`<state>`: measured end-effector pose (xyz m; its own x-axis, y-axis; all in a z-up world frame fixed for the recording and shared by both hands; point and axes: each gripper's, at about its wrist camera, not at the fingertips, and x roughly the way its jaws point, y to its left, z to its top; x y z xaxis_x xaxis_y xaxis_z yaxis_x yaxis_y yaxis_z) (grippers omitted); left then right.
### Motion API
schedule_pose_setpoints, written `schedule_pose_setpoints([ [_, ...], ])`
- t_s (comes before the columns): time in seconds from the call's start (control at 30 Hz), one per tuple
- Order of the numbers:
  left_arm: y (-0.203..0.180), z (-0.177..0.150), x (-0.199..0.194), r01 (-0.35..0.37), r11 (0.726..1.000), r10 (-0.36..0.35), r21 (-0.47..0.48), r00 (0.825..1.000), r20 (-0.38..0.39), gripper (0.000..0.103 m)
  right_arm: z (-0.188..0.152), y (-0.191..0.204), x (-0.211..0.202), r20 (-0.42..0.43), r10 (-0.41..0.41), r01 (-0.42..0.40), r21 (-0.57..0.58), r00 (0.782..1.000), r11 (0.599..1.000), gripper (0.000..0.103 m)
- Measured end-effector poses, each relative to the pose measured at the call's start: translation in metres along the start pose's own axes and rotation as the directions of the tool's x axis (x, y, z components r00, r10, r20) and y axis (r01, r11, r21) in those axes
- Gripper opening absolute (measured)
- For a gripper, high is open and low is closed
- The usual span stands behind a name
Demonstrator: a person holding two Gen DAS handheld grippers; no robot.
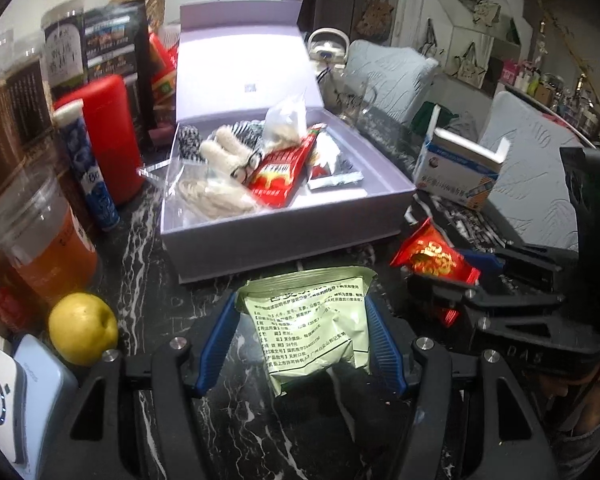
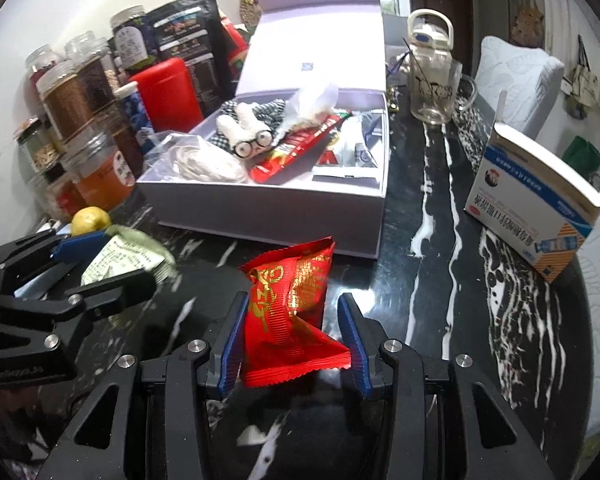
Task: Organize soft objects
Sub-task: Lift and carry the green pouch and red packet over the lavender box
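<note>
Black marbled tabletop (image 2: 428,240) fills both views, with an open lilac box (image 1: 284,224) of soft things at upper centre. Low in the left view, the left claw (image 1: 300,320) is clenched on a green packet (image 1: 312,328) between its blue pads. Low in the right view, the right claw (image 2: 292,320) grips a red packet (image 2: 292,320).

The left gripper (image 1: 302,340), black-framed with blue ribbed pads, is pointing steeply downward, its jaws half spread and pressing on both sides of a pale green printed foil packet (image 1: 314,328). The right gripper (image 2: 294,338), of the same black and blue build, is tilting down at a like angle beside it, its jaws narrower and pinching a crinkled red foil sachet with gold lettering (image 2: 294,320).
</note>
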<state>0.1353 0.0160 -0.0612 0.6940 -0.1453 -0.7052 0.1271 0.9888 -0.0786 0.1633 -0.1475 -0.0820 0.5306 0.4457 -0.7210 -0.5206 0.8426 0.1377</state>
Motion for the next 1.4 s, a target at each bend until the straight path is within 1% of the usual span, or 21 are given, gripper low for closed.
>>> schedule_pose_setpoints([
  [0.17,-0.004,0.002,-0.017,0.009,1.000,-0.010,0.010,0.999,0.038,0.063,-0.005,0.011,-0.022,0.026,0.008,-0.007,-0.009,1.000,1.000,0.044],
  [0.3,-0.009,0.002,-0.032,0.031,0.999,-0.034,0.032,0.997,0.072,0.063,-0.010,0.019,-0.036,0.039,-0.001,0.001,-0.015,0.999,1.000,0.044],
  [0.47,-0.011,0.008,-0.051,0.037,0.998,-0.044,0.057,0.991,0.125,0.063,-0.013,0.027,-0.055,0.069,-0.012,0.013,-0.017,0.998,1.000,0.044],
  [0.6,-0.012,0.017,-0.067,0.051,0.996,-0.062,0.071,0.984,0.169,0.063,-0.010,0.034,-0.074,0.109,-0.023,0.025,-0.022,0.994,0.999,0.044],
  [0.77,-0.012,0.032,-0.086,0.058,0.994,-0.078,0.091,0.968,0.239,0.063,0.000,0.044,-0.103,0.179,-0.033,0.041,-0.045,0.983,0.998,0.044],
  [0.9,-0.013,0.050,-0.104,0.052,0.993,-0.083,0.108,0.946,0.312,0.063,0.014,0.052,-0.121,0.228,-0.037,0.059,-0.090,0.973,0.994,0.044],
  [1.0,-0.014,0.065,-0.118,0.045,0.992,-0.085,0.118,0.926,0.369,0.063,0.027,0.056,-0.133,0.268,-0.037,0.069,-0.110,0.963,0.992,0.044],
  [1.03,-0.014,0.072,-0.123,0.039,0.992,-0.084,0.121,0.916,0.392,0.063,0.033,0.057,-0.139,0.289,-0.031,0.067,-0.117,0.957,0.991,0.044],
  [1.1,-0.014,0.082,-0.130,0.034,0.992,-0.083,0.124,0.902,0.423,0.063,0.044,0.059,-0.146,0.317,-0.021,0.065,-0.127,0.948,0.990,0.044],
  [1.23,-0.017,0.103,-0.141,-0.039,0.992,-0.028,0.121,0.860,0.509,0.063,0.072,0.061,-0.160,0.383,0.005,0.065,-0.170,0.924,0.983,0.044],
  [1.3,-0.017,0.114,-0.143,-0.043,0.991,-0.029,0.123,0.848,0.529,0.063,0.086,0.061,-0.162,0.399,0.016,0.062,-0.183,0.917,0.981,0.044],
  [1.4,-0.017,0.125,-0.140,-0.049,0.992,-0.024,0.120,0.839,0.544,0.063,0.103,0.058,-0.159,0.408,0.039,0.041,-0.187,0.912,0.981,0.044],
])
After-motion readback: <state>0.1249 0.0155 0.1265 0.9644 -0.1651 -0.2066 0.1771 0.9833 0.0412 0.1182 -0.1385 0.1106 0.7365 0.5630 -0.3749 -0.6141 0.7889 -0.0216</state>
